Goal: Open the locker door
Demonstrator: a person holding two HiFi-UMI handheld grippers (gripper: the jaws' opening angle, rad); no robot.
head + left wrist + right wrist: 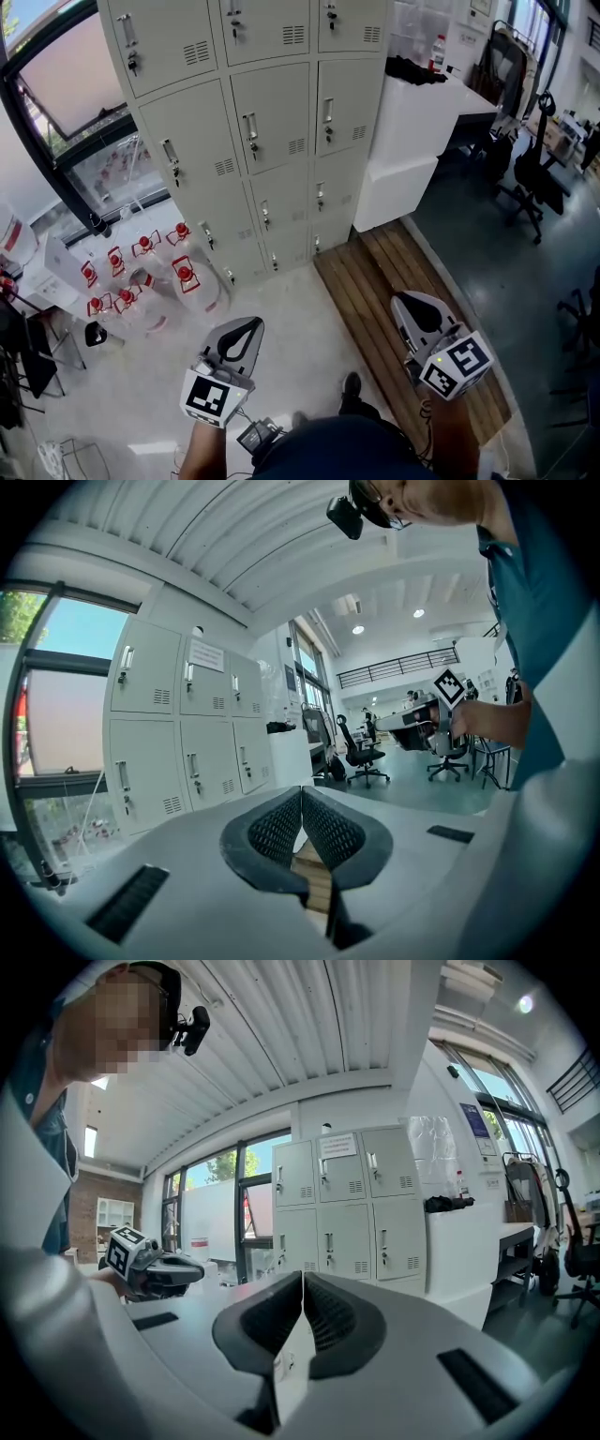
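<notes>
A bank of pale grey lockers [253,122] stands ahead, all doors closed, each with a metal handle and a vent. The same lockers [183,733] show at the left of the left gripper view and the lockers [347,1208] at the middle of the right gripper view. My left gripper [246,323] is held low at the bottom left, well short of the lockers, jaws shut with nothing between them. My right gripper [411,302] hangs at the bottom right over the wooden strip, also shut and empty. Each gripper shows in the other's view: right gripper [450,714], left gripper [155,1269].
A white counter [412,131] juts out right of the lockers. A wooden floor strip [394,291] runs from it toward me. Clear jugs with red caps [141,272] crowd the floor at left by a window. Office chairs [530,178] stand at right. My shoe [351,386] is below.
</notes>
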